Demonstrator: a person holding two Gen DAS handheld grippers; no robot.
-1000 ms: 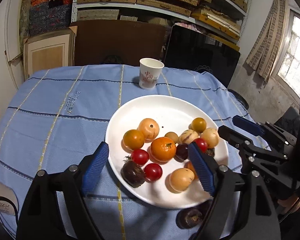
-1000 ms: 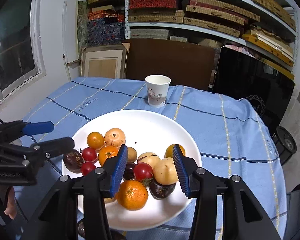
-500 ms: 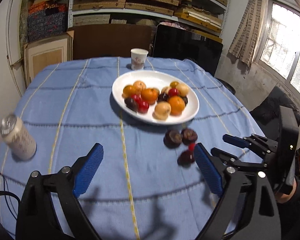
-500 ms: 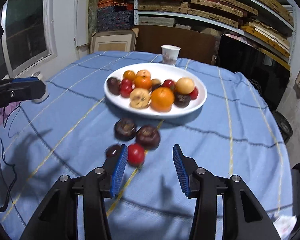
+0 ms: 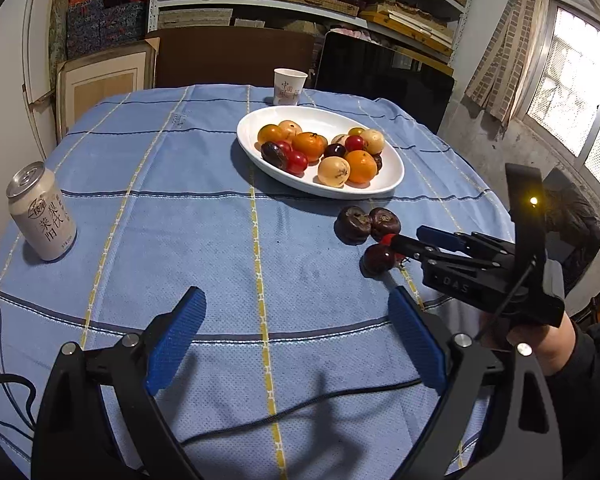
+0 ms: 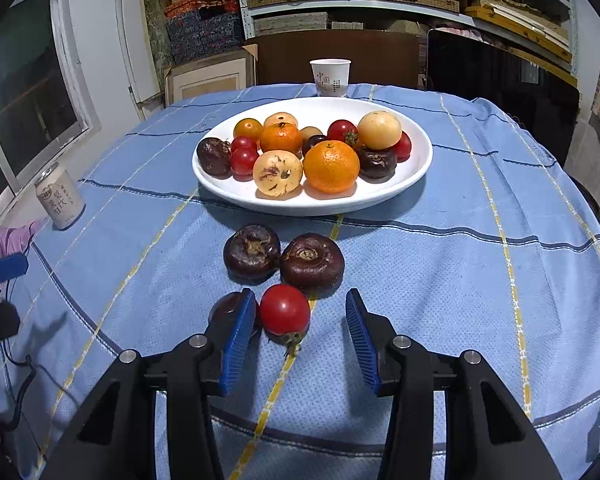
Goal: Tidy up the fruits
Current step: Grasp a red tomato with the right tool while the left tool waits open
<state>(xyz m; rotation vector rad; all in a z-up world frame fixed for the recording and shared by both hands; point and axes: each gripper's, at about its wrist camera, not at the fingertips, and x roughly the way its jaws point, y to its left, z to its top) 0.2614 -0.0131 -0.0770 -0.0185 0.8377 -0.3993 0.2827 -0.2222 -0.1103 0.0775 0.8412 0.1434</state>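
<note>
Left wrist view: left tool (image 5: 296, 336) hangs over bare blue tablecloth (image 5: 180, 208), jaws spread wide, nothing between them. White plate (image 5: 392, 170) of mixed fruit sits toward the far side of the desk; paper cup (image 5: 289, 86) stands behind it, drink can (image 5: 42, 211) at the left edge. Right tool (image 5: 416, 242) reaches in from the right beside three loose fruits.

Right wrist view: right tool (image 6: 301, 334) stands partly open around a red tomato (image 6: 285, 311) lying on the cloth; pads are clear of it. Two dark brown fruits (image 6: 284, 259) lie just beyond, touching each other; a third dark fruit (image 6: 229, 307) sits outside the left pad.
</note>
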